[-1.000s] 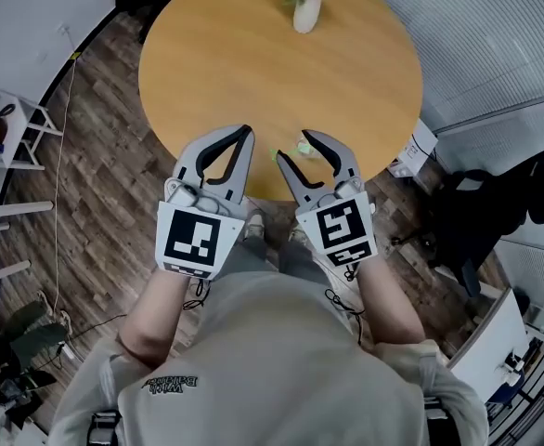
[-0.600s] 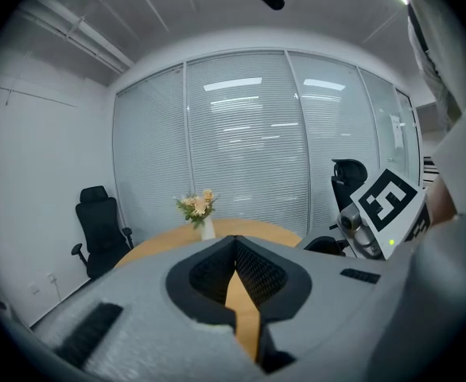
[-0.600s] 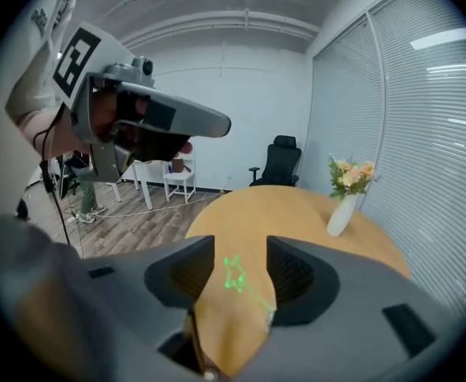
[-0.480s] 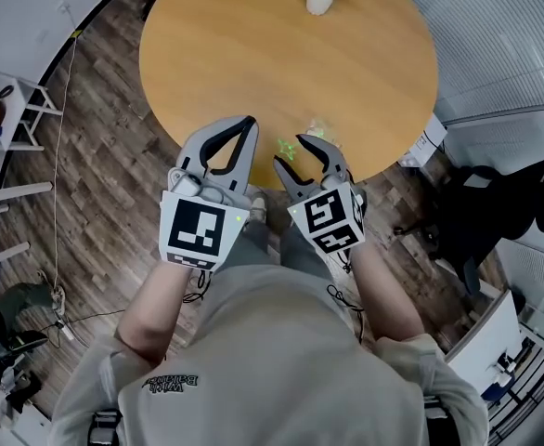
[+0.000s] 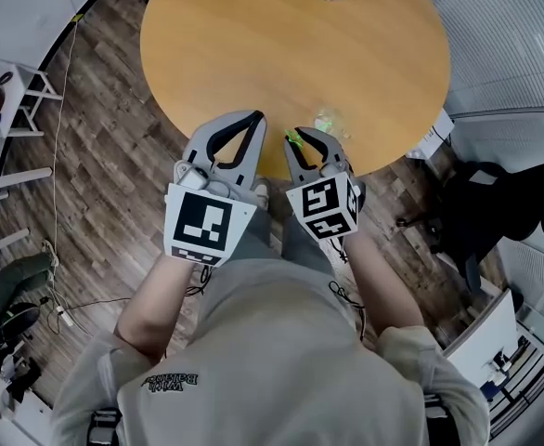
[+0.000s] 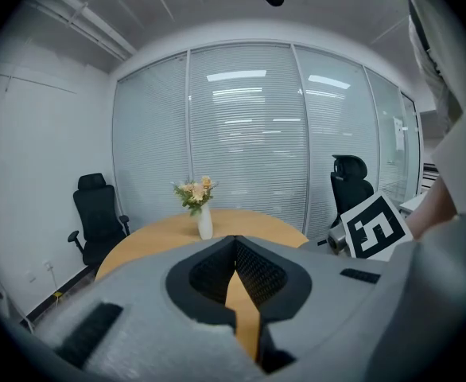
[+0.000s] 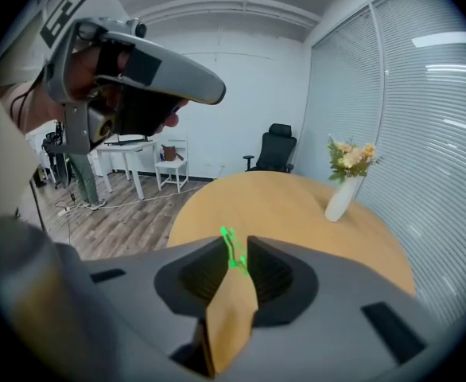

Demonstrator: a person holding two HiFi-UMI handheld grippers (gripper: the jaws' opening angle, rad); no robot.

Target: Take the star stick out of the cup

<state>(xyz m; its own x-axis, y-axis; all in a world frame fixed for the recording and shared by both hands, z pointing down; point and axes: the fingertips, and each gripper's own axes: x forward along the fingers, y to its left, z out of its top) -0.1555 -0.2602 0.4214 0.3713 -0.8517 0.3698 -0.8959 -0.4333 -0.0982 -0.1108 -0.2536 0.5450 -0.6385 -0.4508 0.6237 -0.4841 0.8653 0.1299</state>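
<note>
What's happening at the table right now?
A person holds a gripper in each hand at the near edge of the table. The right gripper has just been closing its jaws, and its tips now look pinched on the green stick, which leans over from the clear cup. The stick does not look lifted out yet. The left gripper waits alongside, shut and empty.

Round wooden table (image 5: pixel 253 45), white vase of flowers (image 6: pixel 204 223) standing on it, black office chair (image 6: pixel 96 213) nearby, wood-plank floor (image 5: pixel 96 156)
</note>
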